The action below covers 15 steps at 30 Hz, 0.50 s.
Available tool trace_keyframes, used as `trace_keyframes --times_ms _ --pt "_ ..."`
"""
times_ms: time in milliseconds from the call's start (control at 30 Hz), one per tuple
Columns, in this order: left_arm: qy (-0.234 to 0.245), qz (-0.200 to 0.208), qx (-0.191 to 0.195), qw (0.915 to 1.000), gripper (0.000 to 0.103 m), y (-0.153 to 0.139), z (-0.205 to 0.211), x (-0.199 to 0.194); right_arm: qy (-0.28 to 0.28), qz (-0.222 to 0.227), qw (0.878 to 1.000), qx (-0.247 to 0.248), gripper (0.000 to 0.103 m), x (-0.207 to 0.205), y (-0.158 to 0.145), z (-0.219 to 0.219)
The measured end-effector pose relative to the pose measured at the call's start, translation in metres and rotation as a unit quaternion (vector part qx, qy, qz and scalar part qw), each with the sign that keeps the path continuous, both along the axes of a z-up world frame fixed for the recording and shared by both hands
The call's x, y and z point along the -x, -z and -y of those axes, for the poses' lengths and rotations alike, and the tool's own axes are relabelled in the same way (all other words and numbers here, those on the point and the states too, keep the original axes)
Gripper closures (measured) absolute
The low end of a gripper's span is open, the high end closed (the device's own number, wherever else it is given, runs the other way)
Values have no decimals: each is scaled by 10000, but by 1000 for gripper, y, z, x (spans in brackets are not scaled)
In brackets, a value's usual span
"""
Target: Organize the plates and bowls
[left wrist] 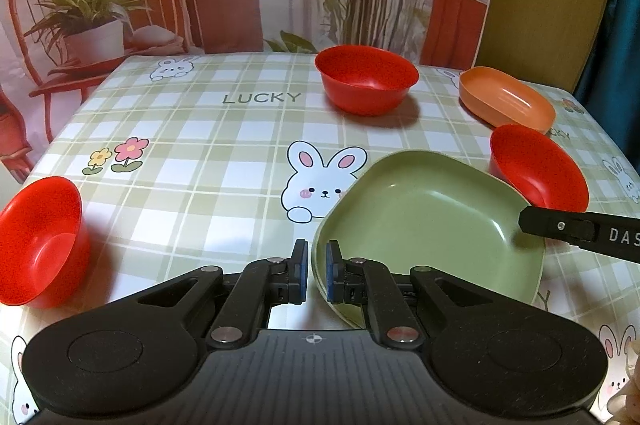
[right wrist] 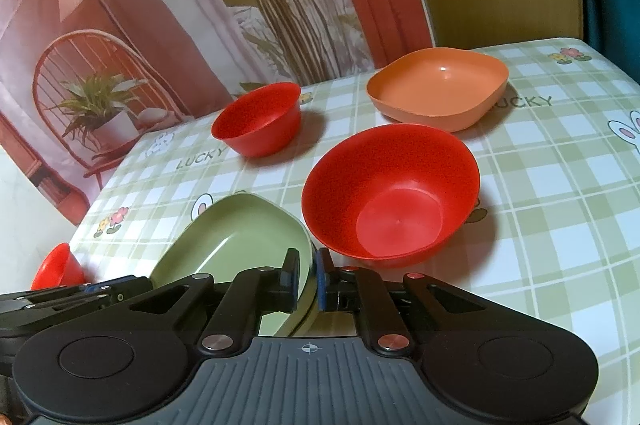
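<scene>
While both grippers pinch it, the green square plastic plate (left wrist: 432, 221) sits in the near middle of the table with the green and white checked bunny cloth (left wrist: 192, 153). The left gripper (left wrist: 317, 275) has its two black fingers with blue pads closed on the plate's near left rim, one finger outside the rim and one inside. The right gripper (right wrist: 307, 279) is closed on the plate's right rim in the same way, with the rim squeezed between its fingers. In the left wrist view, the right gripper shows only as a black bar coming in from the right edge over the plate. The plate looks tipped, but I cannot tell if it is off the cloth. Just to the right of the plate stands a big red round plastic bowl (right wrist: 390, 193), very close to it; I cannot tell if they touch. Far behind that bowl rests an orange square plastic dish (right wrist: 438, 89), near the far right side of the table. Another red round bowl, a smaller one (left wrist: 366, 79), stands at the far middle, close to the word LUCKY printed on the cloth. A third red round bowl (left wrist: 42, 241) sits at the near left edge, well apart from the others. Behind the table hangs a printed curtain with a red chair and potted plants (left wrist: 92, 1).
</scene>
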<state>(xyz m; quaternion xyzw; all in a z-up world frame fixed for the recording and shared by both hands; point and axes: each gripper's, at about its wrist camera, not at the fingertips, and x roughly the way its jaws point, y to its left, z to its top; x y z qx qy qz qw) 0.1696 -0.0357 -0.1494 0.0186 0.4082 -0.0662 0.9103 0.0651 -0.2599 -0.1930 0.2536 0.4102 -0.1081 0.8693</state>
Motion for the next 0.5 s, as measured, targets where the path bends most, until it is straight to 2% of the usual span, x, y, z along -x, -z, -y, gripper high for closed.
trace_keyframes --times_ms 100,500 --pt "-20 12 27 10000 93 -1 -2 0 -31 32 10000 63 89 3 -3 -1" --pt "-135 -8 146 9998 93 2 -4 3 -164 -6 9997 188 89 16 -1 -4"
